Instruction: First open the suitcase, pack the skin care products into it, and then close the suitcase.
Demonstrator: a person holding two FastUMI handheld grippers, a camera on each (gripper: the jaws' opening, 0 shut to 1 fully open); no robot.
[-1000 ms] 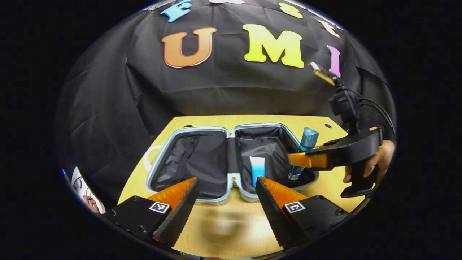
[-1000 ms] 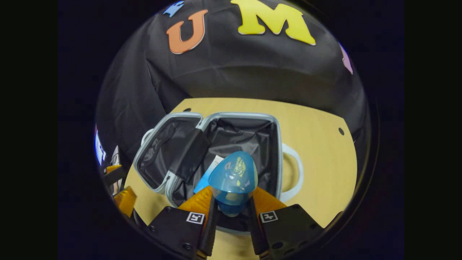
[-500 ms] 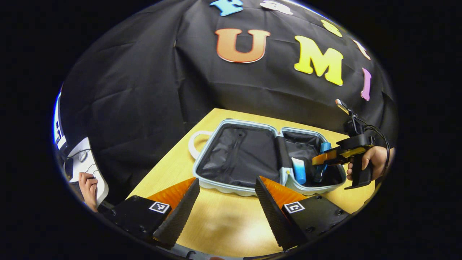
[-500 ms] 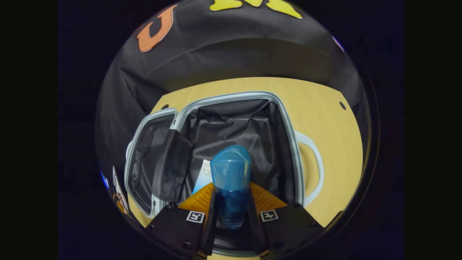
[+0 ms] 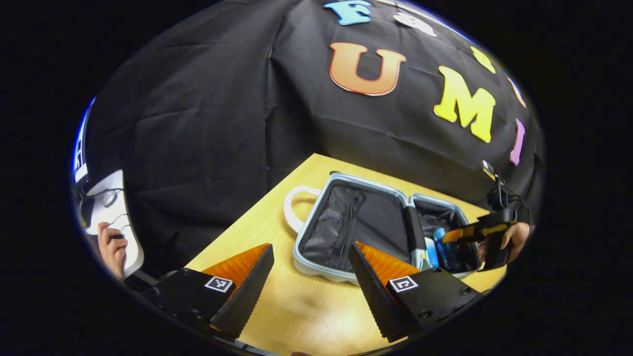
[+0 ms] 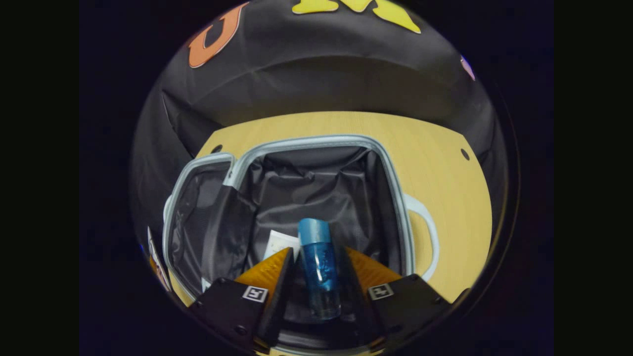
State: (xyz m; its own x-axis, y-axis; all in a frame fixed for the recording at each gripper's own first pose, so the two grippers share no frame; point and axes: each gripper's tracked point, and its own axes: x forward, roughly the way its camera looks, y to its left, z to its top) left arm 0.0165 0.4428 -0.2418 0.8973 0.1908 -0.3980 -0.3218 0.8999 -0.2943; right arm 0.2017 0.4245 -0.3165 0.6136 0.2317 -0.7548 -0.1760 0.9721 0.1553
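**Blue bottle laid in the open suitcase, right tongs parted around it**

Blue and see-through, the bottle [image 6: 319,269] lies on the dark lining of the suitcase [image 6: 395,178] half nearest the right tongs [image 6: 319,277], cap pointing away, between the 2 fingers. The jaws stand apart with a gap on each side of the glass, so I judge the bottle released and resting on the lining. Just beside it lies a white-and-blue tube [image 6: 282,244], partly covered by 1 finger. The left tongs [image 5: 309,277] hang wide and hold nothing, over the bare counter [image 5: 296,316] in front of the case.

To finish this step well, the right tongs should back straight out along the bottle's length, jaws kept parted, so neither finger rolls it or nudges the tube. Then the lid half can be folded over.

From the left gripper view the right tongs [image 5: 455,236] and a hand [image 5: 512,237] are small at the edge, and the bottle there is hard to make out. Whether more products wait outside the case, I cannot tell.
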